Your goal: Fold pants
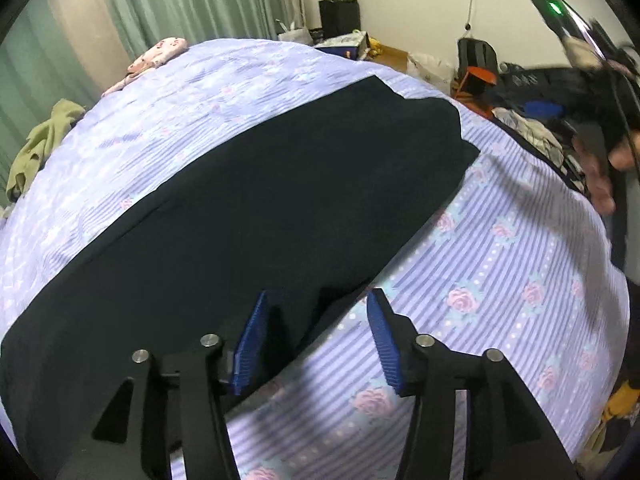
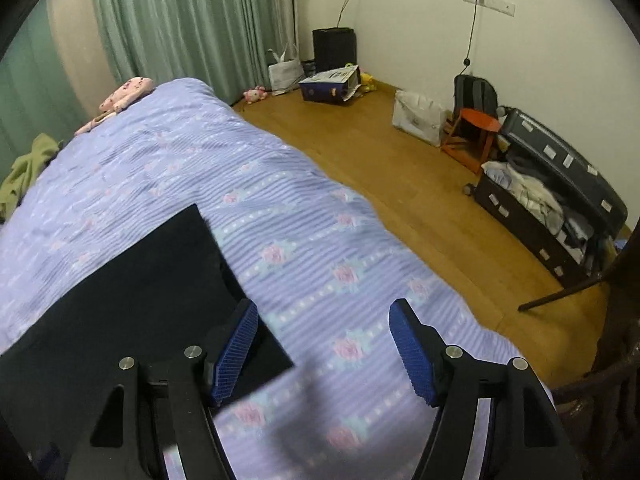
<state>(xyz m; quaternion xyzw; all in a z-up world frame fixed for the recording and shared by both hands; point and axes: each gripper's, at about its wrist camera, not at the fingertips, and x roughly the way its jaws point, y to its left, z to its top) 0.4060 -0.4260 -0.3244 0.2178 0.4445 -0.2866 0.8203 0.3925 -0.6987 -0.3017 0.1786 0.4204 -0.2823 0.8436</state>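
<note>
okay, pants (image 1: 248, 208) lie flat and dark across the striped bedspread (image 1: 500, 280), folded lengthwise i'd say. my left gripper (image 1: 316, 344) hangs over their near edge, jaws apart, nothing between them. right gripper (image 2: 324, 350) hovers by the near corner of the cloth, jaws wide and empty too. for the next fold i'd pinch both near corners cleanly, lift together, and carry them level so the edges line up.

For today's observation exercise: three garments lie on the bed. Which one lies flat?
The dark pants lie spread flat mid-bed. The pink garment and the green garment sit crumpled at the far edge.
</note>
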